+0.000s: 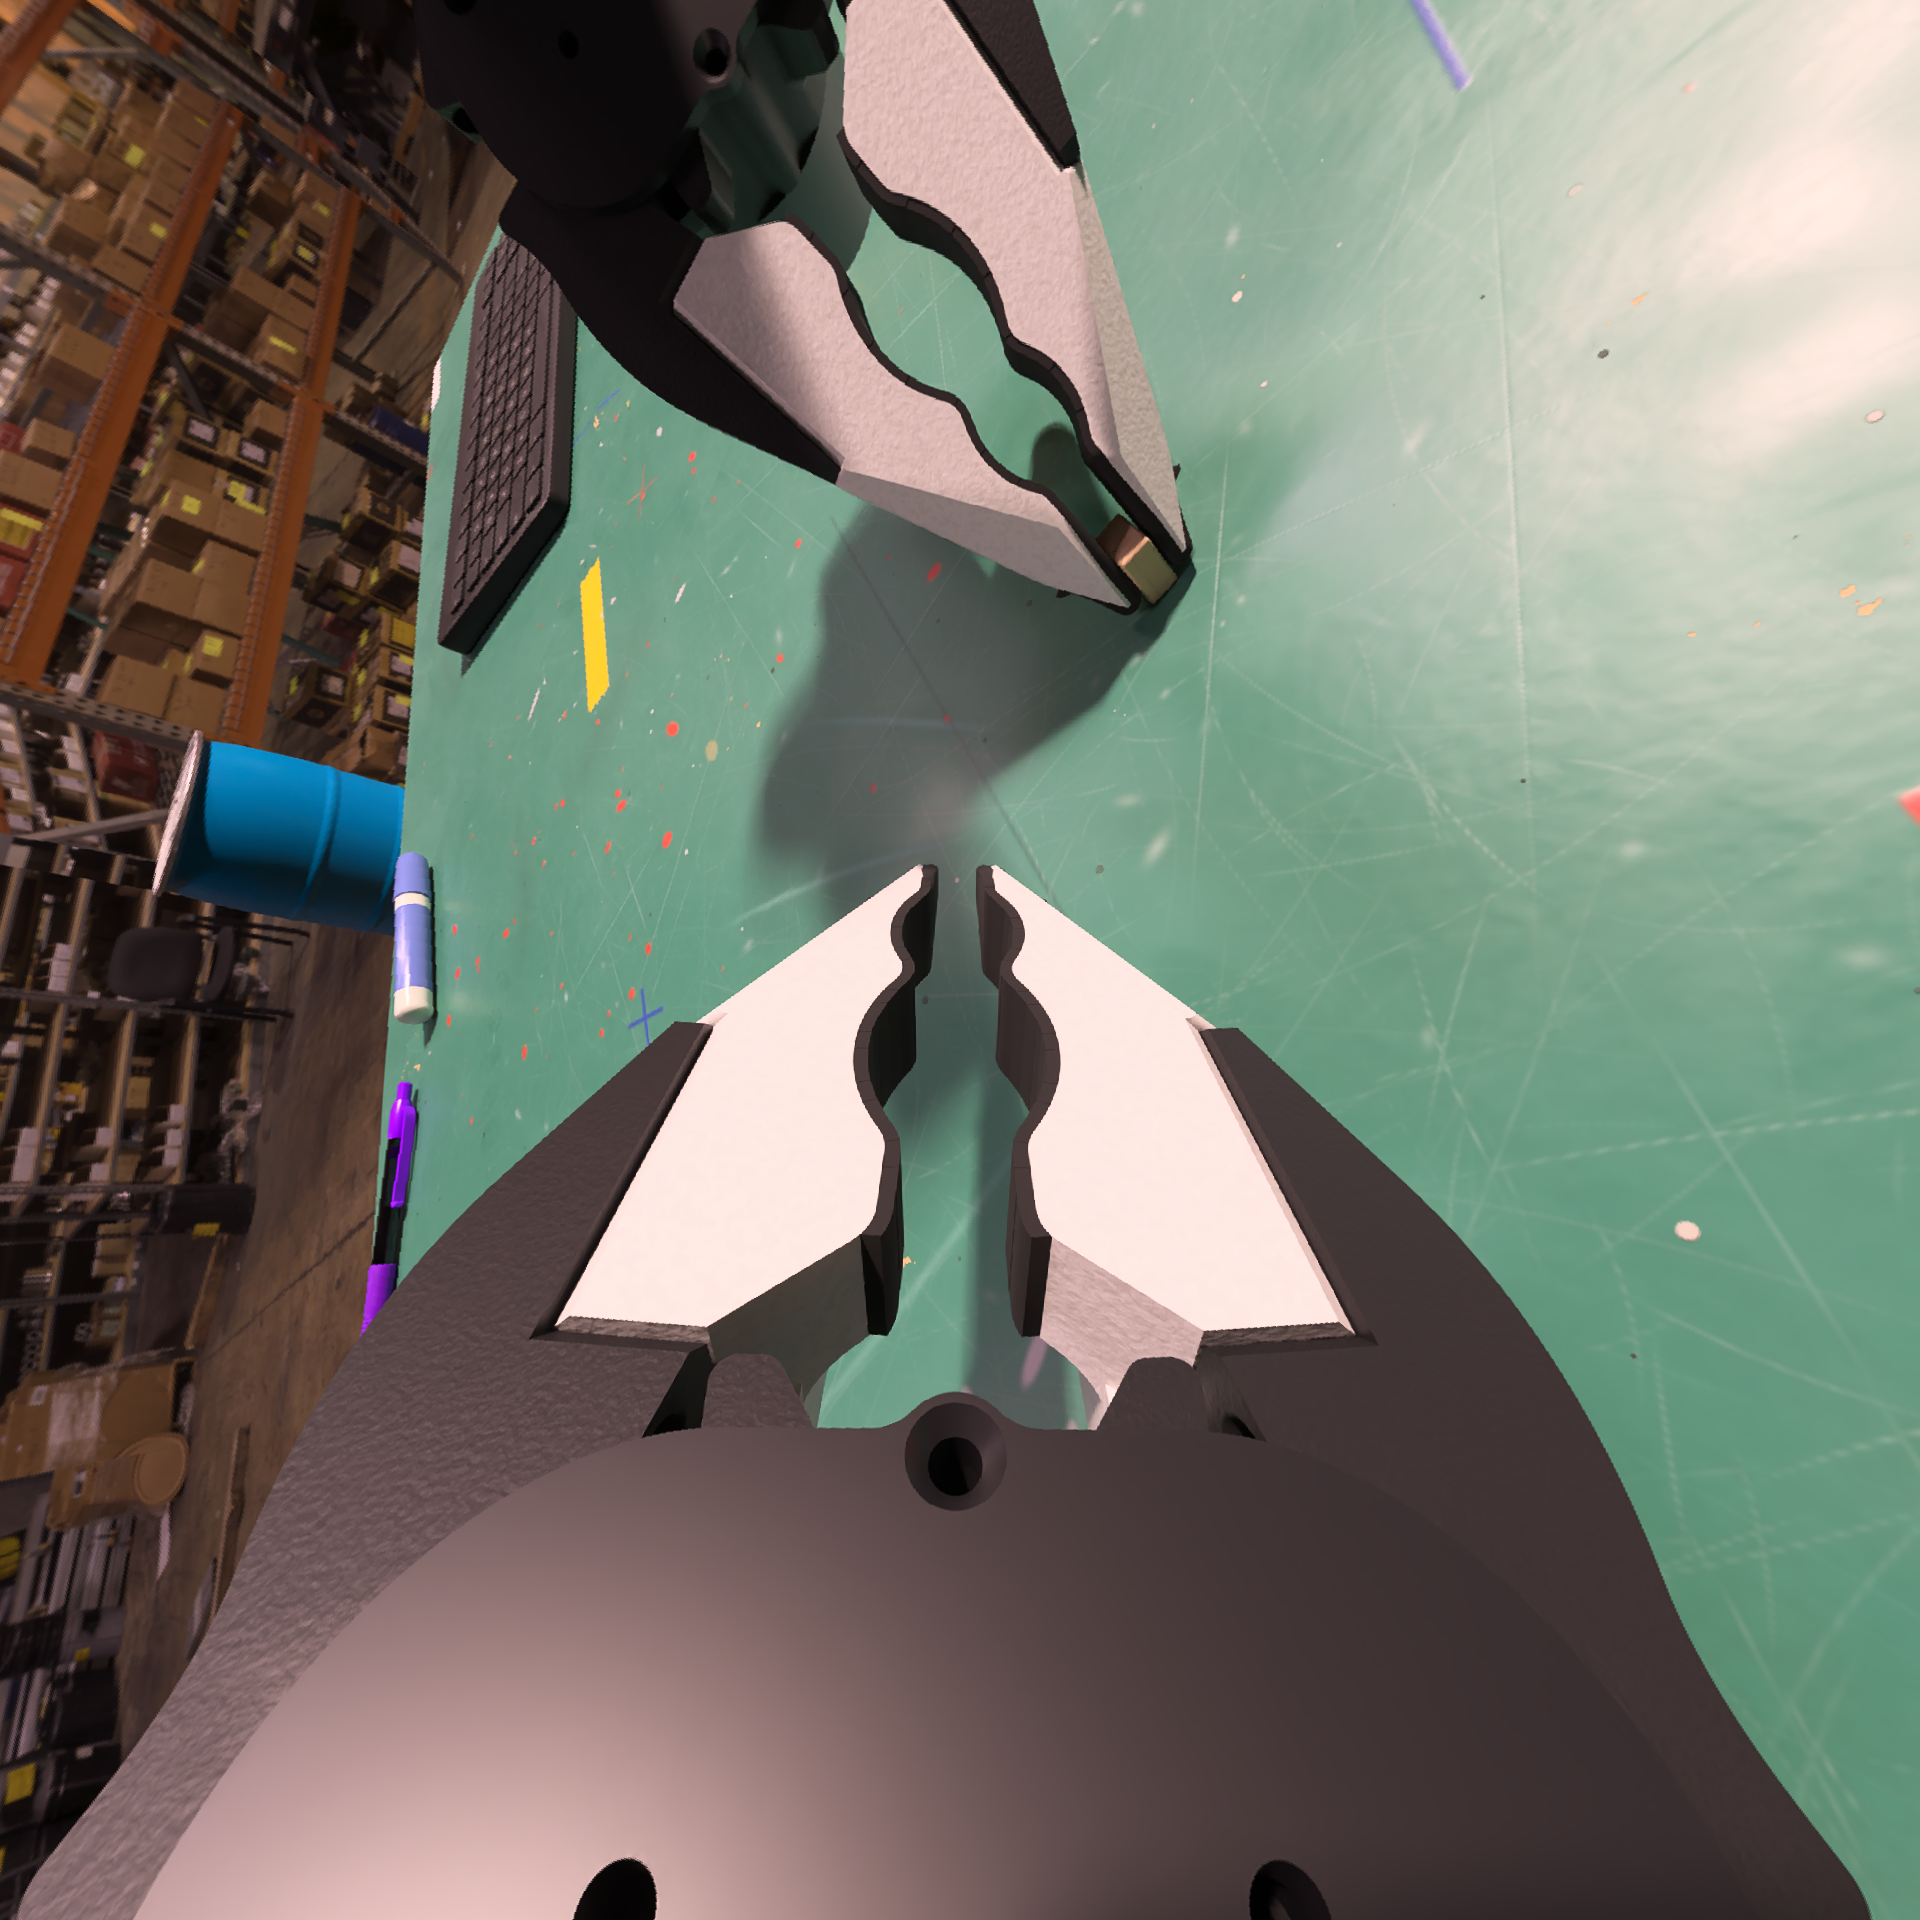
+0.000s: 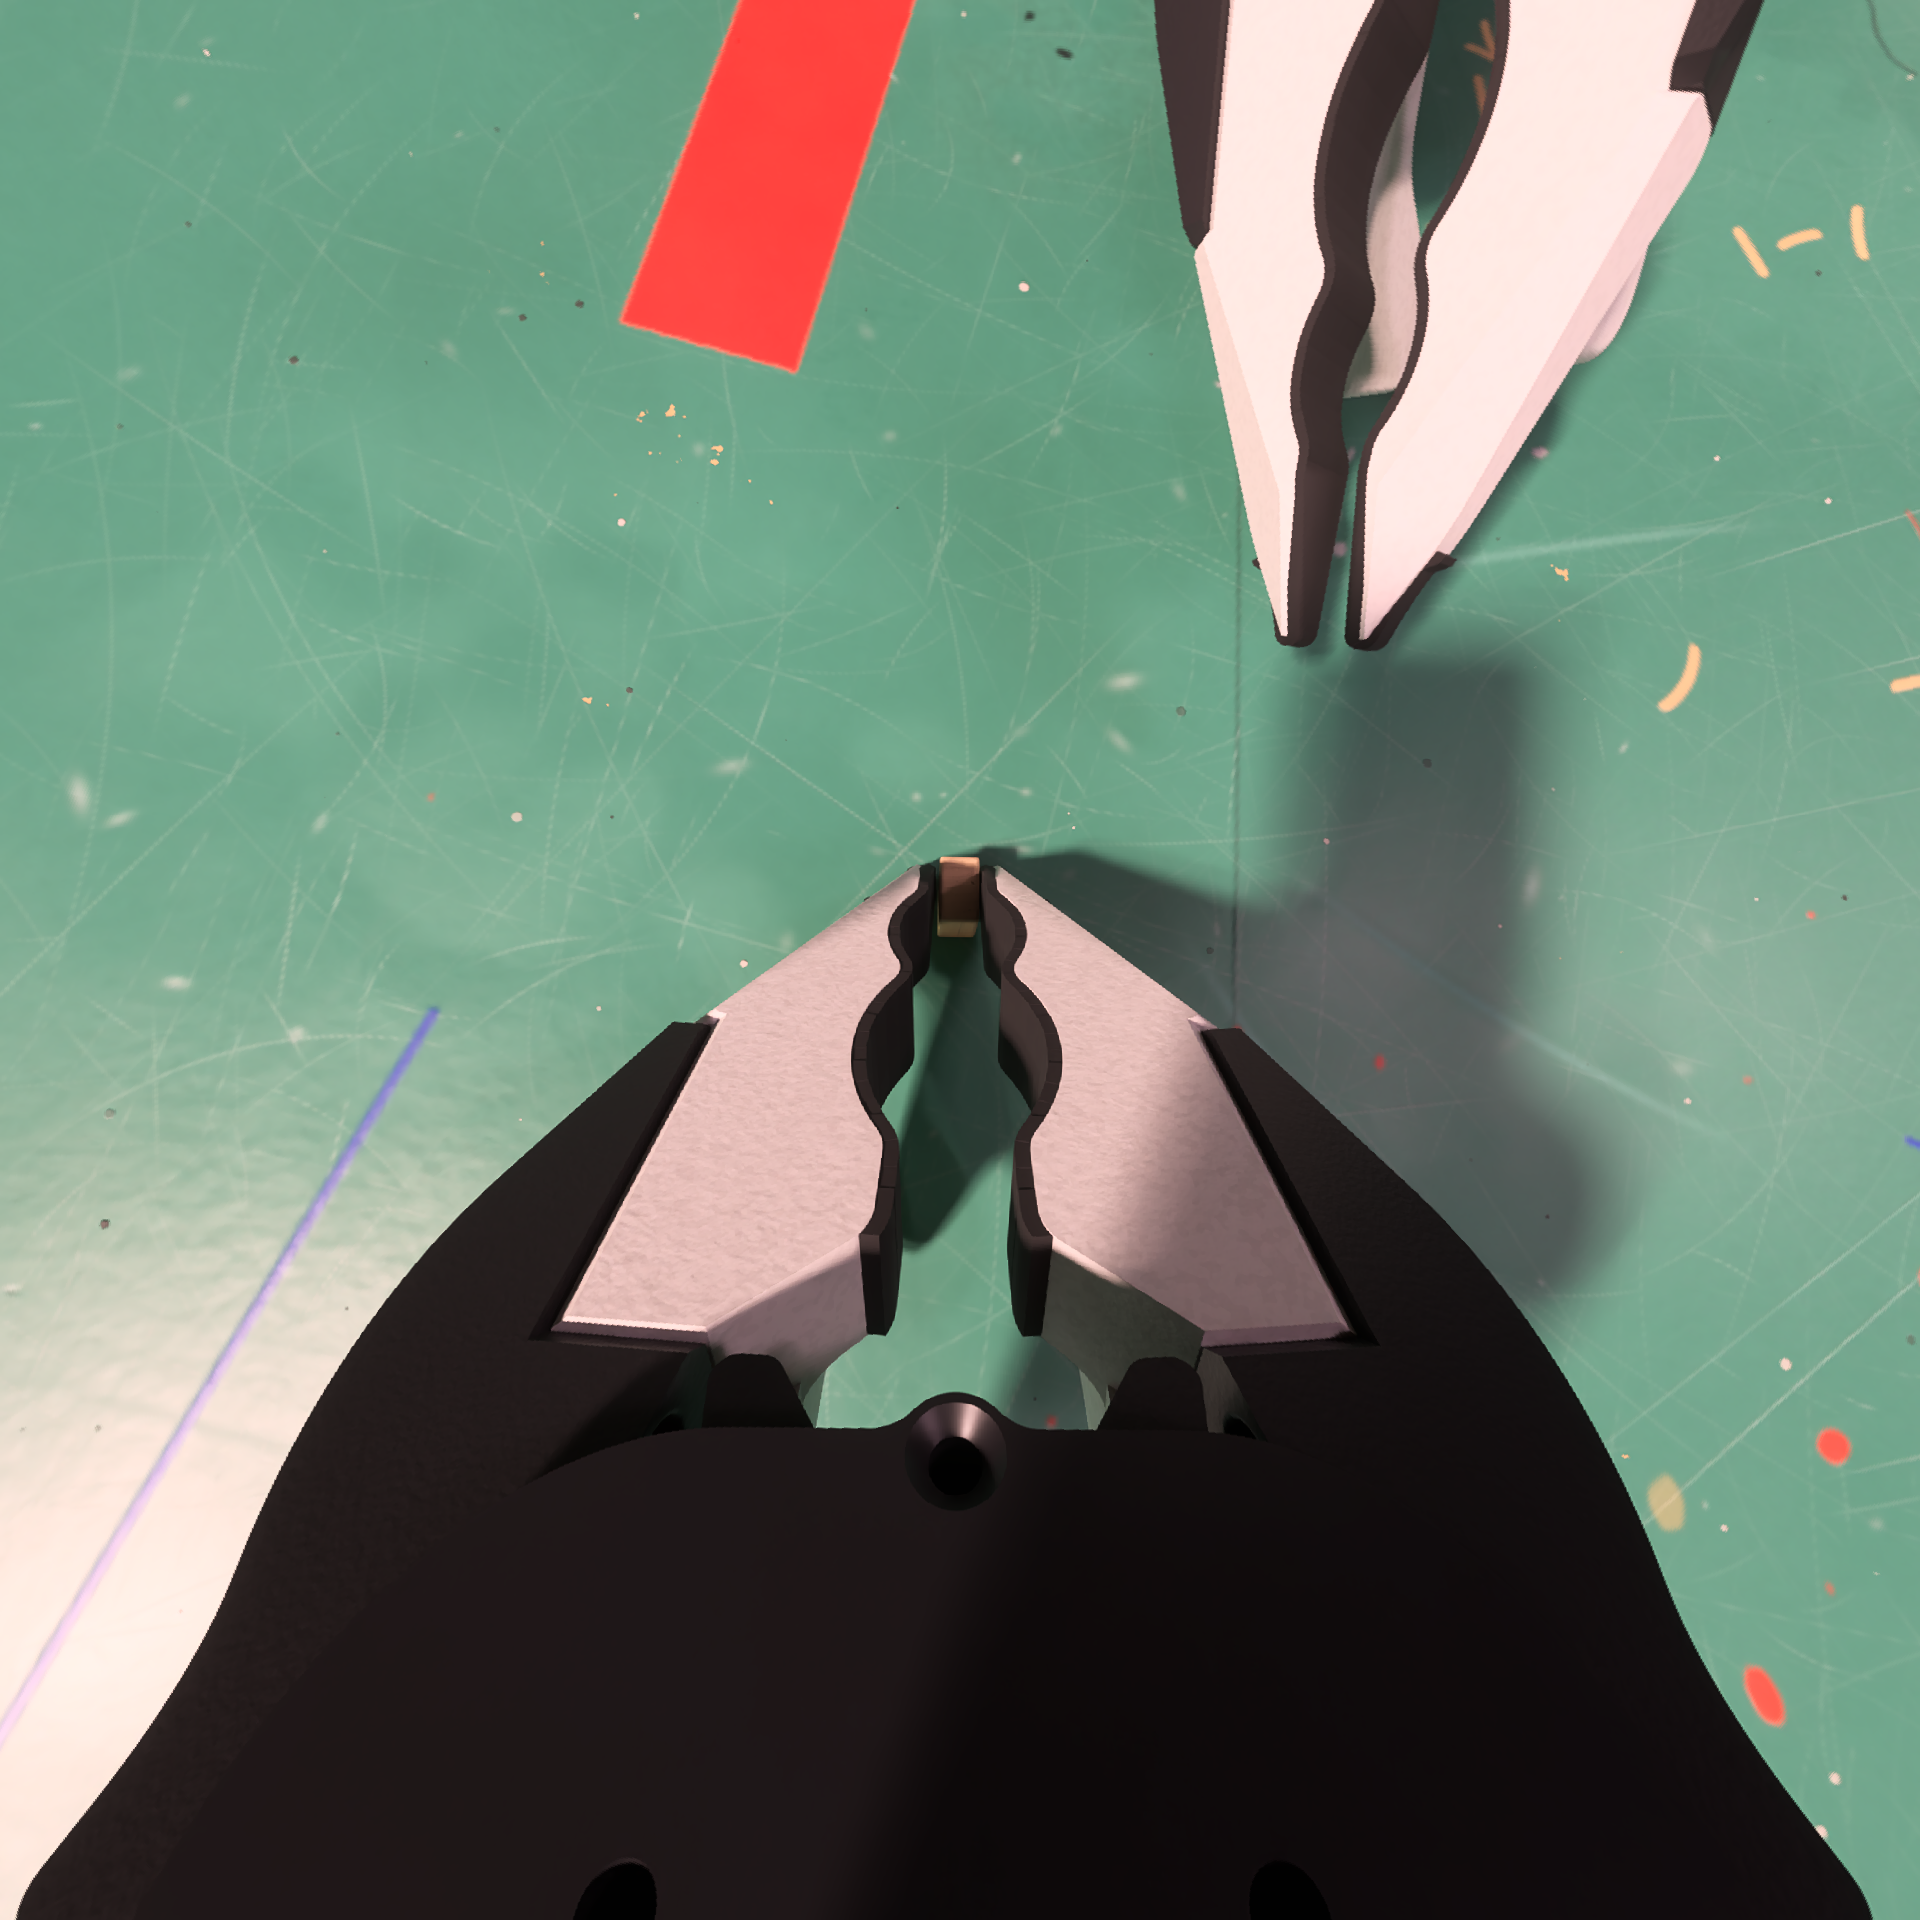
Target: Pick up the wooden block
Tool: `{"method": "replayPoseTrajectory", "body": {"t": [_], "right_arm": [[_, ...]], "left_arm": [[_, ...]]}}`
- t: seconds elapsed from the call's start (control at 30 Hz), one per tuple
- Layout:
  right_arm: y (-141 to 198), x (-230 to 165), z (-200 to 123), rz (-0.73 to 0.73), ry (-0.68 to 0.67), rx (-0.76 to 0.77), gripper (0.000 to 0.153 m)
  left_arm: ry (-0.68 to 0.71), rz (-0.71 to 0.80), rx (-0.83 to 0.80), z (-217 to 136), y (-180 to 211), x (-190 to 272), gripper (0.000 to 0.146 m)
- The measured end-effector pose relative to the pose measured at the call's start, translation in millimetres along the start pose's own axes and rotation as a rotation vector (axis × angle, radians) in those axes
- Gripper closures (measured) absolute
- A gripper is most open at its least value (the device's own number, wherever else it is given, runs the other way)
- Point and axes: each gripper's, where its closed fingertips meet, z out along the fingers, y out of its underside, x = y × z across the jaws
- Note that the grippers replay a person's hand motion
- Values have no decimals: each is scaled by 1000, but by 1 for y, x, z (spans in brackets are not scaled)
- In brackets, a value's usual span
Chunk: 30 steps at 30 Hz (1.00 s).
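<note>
A: Where's the wooden block (image 2: pixel 957 902)?
B: Pinched at the very tips of the right gripper (image 2: pixel 957 878), jaws narrowed onto it, down at the green desk (image 2: pixel 416 623). Looks roughly cubic, no clear long axis.
A: Left gripper (image 1: pixel 956 878)?
B: Well apart, jaws nearly closed, empty. Lift is the right's job.

Wooden block (image 2: pixel 957 900) between right gripper (image 2: pixel 957 878) fingertips, on table (image 2: pixel 416 623)
</note>
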Motion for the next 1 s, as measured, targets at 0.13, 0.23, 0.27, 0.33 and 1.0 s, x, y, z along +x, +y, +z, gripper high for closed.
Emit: {"method": "replayPoseTrajectory", "body": {"t": [0.13, 0.23, 0.27, 0.33, 1.0], "right_arm": [[0, 0, 0, 13, 7, 31, 146], [-1, 1, 1, 56, -2, 38, 146], [-1, 3, 2, 99, -12, 41, 146], [-4, 11, 1, 144, -11, 69, 146], [-34, 56, -18, 432, -248, 357, 146]], "left_arm": [[4, -6, 9, 0, -1, 1, 139], [0, -27, 37, -1, -6, -1, 139], [-3, -41, 51, -2, -7, -2, 139], [-11, -71, 77, -4, -10, -6, 139], [15, -202, 158, -2, -11, -9, 139]]}}
